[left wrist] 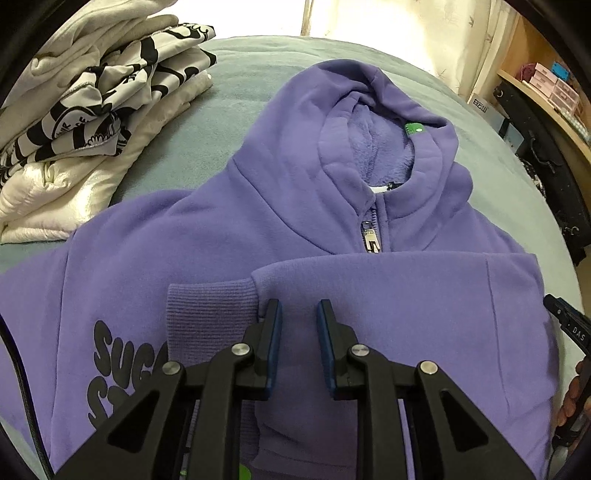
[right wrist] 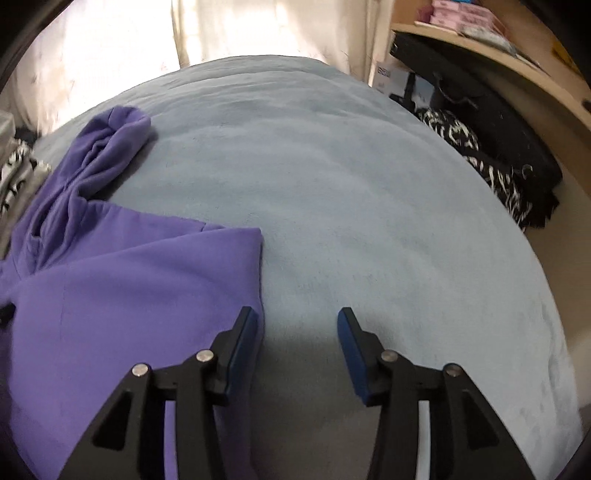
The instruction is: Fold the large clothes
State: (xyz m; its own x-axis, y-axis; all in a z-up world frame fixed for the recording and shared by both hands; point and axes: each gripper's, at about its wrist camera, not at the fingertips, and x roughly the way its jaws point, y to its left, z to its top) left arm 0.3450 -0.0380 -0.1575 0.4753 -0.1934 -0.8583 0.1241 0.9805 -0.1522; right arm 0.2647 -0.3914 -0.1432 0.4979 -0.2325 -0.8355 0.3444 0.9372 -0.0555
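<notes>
A purple zip hoodie (left wrist: 295, 192) lies face up on the grey-blue bed cover (left wrist: 236, 85), hood toward the far side. One sleeve (left wrist: 388, 295) is folded across the chest, its ribbed cuff (left wrist: 210, 306) at the left. My left gripper (left wrist: 298, 314) hovers over that sleeve, jaws apart and empty. The right gripper (left wrist: 565, 325) shows at the right edge of the left wrist view. In the right wrist view the right gripper (right wrist: 297, 321) is open and empty, over the cover just past the hoodie's (right wrist: 122, 295) folded right edge.
A stack of folded white and black-patterned clothes (left wrist: 92, 122) sits at the far left of the bed. A wooden shelf (right wrist: 498, 55) with boxes and dark bags (right wrist: 498, 140) stands beside the bed on the right. Curtains (right wrist: 221, 29) hang behind.
</notes>
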